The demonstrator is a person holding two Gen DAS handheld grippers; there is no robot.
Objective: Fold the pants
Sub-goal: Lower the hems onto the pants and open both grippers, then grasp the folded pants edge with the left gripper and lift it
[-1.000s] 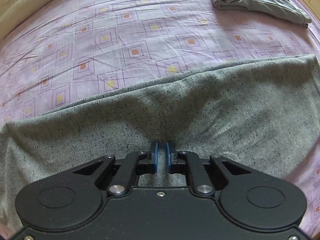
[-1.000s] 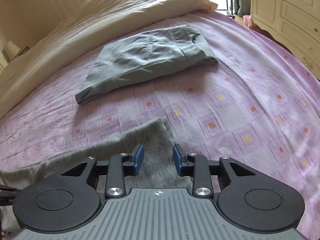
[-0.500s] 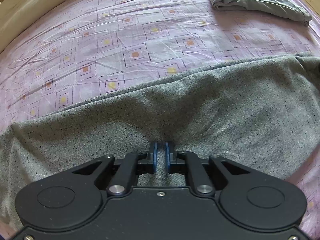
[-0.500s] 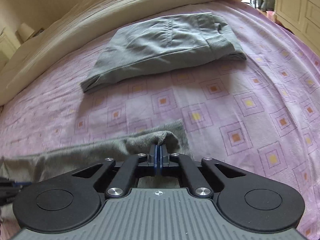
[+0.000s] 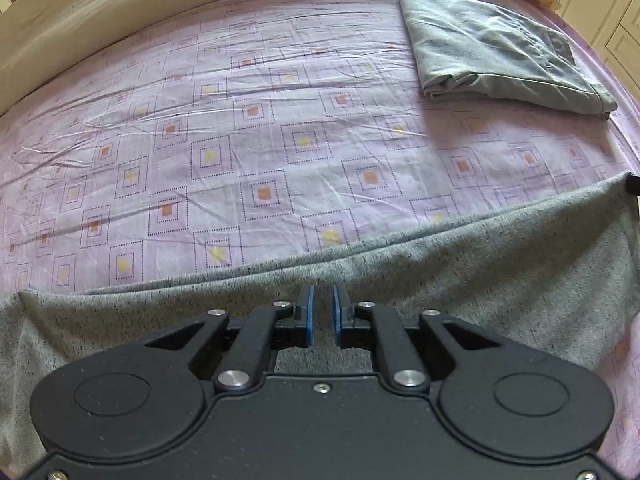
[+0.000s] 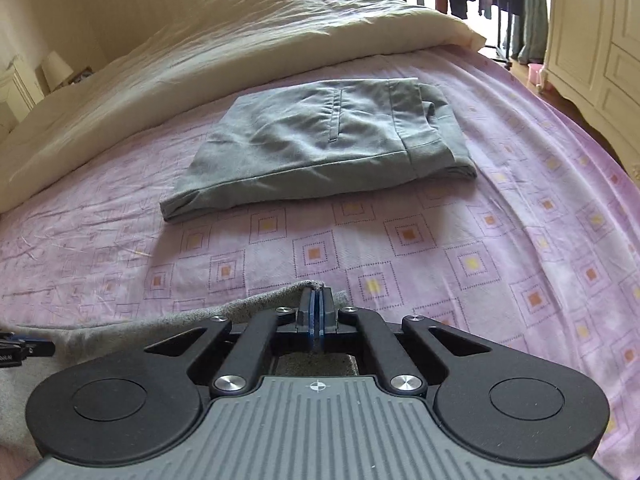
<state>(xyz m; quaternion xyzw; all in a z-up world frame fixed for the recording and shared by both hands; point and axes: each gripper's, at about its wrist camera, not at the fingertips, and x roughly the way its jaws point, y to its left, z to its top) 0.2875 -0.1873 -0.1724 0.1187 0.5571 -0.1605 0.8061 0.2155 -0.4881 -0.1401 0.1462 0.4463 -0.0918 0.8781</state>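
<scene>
Gripping the grey pants [image 5: 500, 264] along one long edge, both claws hold the cloth so that it can be lifted and laid over itself. The right claw [image 6: 317, 308] is closed tight on a corner of the edge, with the fabric pinched between its blue pads. The left claw [image 5: 322, 312] stands narrow, cloth between its pads; it seems to hold a thicker bunch, but I cannot tell for sure that it presses. The pants lie on the bed [image 5: 260, 140], at its near side, stretched between the two claws. Far behind the pants rests a folded pair [image 6: 320, 148], probably finished, near the duvet [image 6: 240, 40].
</scene>
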